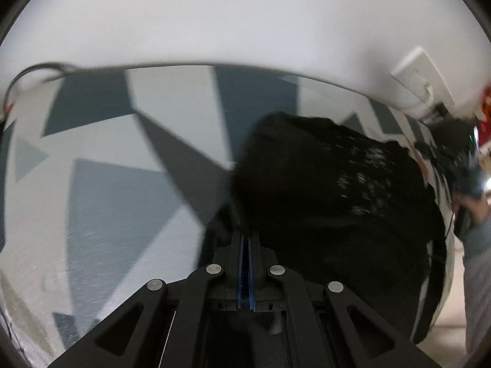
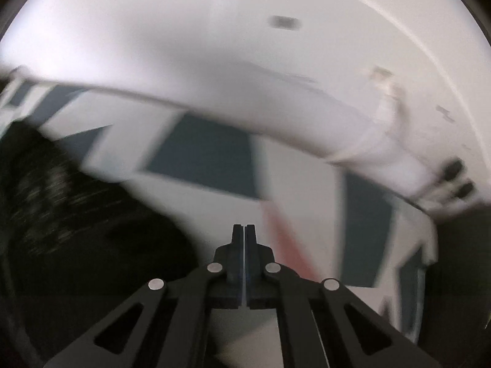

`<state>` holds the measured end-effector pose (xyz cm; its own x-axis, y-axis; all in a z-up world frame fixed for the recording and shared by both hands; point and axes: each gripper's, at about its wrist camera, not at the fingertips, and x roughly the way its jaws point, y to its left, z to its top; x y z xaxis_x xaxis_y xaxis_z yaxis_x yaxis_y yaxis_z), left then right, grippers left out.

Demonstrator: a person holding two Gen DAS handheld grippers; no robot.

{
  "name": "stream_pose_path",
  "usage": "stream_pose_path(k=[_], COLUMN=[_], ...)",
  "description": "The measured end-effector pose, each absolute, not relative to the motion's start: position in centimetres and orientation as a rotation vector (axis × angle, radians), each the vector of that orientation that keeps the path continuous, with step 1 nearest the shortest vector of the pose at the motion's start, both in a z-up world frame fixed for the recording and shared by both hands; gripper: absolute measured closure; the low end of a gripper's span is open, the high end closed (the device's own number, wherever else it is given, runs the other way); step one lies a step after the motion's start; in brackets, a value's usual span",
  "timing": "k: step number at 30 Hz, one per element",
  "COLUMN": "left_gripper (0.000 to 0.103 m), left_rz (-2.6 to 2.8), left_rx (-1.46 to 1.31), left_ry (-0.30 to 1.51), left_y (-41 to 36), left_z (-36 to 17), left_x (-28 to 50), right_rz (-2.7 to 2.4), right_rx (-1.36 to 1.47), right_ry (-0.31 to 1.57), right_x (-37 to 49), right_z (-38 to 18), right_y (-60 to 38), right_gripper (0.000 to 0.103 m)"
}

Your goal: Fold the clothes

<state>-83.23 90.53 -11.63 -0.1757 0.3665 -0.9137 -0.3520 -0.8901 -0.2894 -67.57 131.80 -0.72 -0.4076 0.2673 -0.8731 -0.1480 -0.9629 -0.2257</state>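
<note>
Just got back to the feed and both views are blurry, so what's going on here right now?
A person is folding a black garment on a surface with a grey and white geometric cover. The left gripper is shut on an edge of the garment, which bunches up just ahead of it. The right gripper is shut with nothing between its fingers, over the cover, with the garment off to its left. Both views are motion-blurred, so finer detail is unclear.

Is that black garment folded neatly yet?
No. The black garment lies bunched in a heap on the patterned cloth, one edge by the left claw.
</note>
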Motion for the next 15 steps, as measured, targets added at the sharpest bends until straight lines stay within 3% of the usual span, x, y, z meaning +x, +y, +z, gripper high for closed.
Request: stream_pose_path(k=[4,6,8,10,15], left_gripper=[0.082,0.081,0.080,0.080,0.080], left_rz=[2.085,2.079,2.071,2.060,2.049], left_rx=[-1.599,-1.608,-1.632,-1.670,-1.710], left_ry=[-0.013,-0.011,-0.006,0.000,-0.005], left_y=[90.2,89.3,88.2,87.7,86.1], left_z=[-10.7,-10.7,-11.0,-11.7,-12.2], left_x=[-82.1,-81.5,-80.9,-80.5,-78.2], right_rz=[2.561,2.683,2.818,2.955,3.060], right_rx=[-1.499,-1.515,-1.553,-1.619,-1.699], right_ry=[0.074,0.069,0.061,0.088,0.060], right_x=[-66.3,-66.3,-67.1,-68.7,-73.3], right_z=[2.1,3.3,4.0,4.3,2.8], right_y=[131.9,129.1,125.4,121.3,113.3], right_gripper=[0.100,0.094,0.074,0.065,0.065])
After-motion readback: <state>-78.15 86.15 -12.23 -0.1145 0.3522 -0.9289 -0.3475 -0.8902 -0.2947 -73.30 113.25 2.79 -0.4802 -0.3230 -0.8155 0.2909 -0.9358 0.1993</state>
